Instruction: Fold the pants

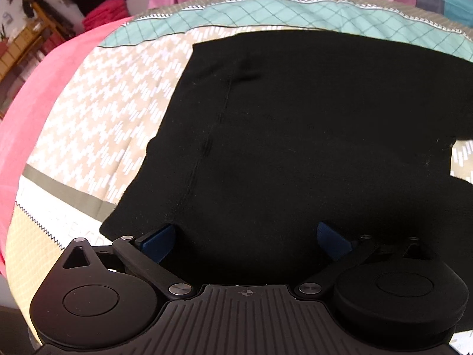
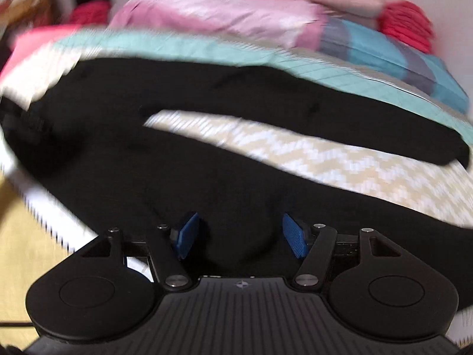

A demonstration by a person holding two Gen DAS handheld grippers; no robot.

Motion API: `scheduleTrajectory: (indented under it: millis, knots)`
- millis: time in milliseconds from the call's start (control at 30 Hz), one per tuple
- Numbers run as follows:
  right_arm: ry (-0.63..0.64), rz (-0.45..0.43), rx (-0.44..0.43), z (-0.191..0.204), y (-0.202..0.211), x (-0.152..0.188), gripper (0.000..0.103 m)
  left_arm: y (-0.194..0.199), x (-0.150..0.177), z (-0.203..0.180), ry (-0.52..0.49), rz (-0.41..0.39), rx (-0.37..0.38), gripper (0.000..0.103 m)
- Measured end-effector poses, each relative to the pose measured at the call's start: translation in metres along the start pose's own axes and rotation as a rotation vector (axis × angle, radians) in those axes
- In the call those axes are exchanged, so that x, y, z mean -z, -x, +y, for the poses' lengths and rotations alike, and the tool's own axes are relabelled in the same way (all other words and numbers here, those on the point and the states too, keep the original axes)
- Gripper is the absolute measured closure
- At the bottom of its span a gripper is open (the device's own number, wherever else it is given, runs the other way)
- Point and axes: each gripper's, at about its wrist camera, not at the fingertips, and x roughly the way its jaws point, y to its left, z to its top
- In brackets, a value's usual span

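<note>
Black pants (image 1: 295, 136) lie flat on a patterned bedspread (image 1: 112, 112). The left wrist view shows their wide upper part with a seam running down it. My left gripper (image 1: 245, 241) hovers over their near edge, its blue pads (image 1: 159, 242) far apart with nothing pinched. The right wrist view is blurred by motion. There the pants (image 2: 147, 171) show two legs spread apart, with a strip of bedspread (image 2: 295, 151) between them. My right gripper (image 2: 240, 235) is over the nearer leg with its blue pads (image 2: 292, 236) apart; dark cloth lies below them and neither pad presses on it.
A pink cover (image 1: 44, 88) lies along the bed's left side. Pink and lilac bedding (image 2: 221, 14), a blue striped pillow (image 2: 399, 56) and a red bundle (image 2: 408, 26) are piled at the far end. Cluttered furniture and clothes (image 1: 44, 14) stand beyond the bed at far left.
</note>
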Motion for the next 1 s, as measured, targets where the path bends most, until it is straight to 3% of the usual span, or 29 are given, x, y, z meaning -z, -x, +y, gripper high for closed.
scheduleTrajectory:
  millis: [100,233,333,433,600,833,1000]
  knots:
    - [-0.111,-0.029,0.032,-0.033,0.011,0.004,0.031,-0.004,0.001,0.003,0.002,-0.004,0.008,0.000]
    - [-0.236,0.028,0.127,-0.081,0.012,0.021,0.030,-0.004,0.001,0.004,0.015,-0.002,0.009,0.000]
    - [-0.320,0.007,0.081,-0.111,0.024,0.032,0.027,-0.003,0.002,0.005,0.013,-0.003,0.010,0.000]
    - [-0.389,-0.009,0.196,-0.130,0.033,0.035,0.025,-0.003,0.001,0.006,0.020,0.007,0.010,0.000]
    - [-0.603,-0.036,0.153,-0.166,0.049,0.047,0.025,-0.001,-0.003,0.013,0.069,0.050,0.025,0.000]
    - [-0.838,-0.038,-0.012,-0.200,0.073,0.077,0.025,0.033,0.021,0.080,0.316,0.065,0.243,0.000]
    - [-1.030,-0.014,-0.118,-0.217,0.067,0.096,0.029,0.006,0.040,0.130,0.592,0.178,0.547,0.000]
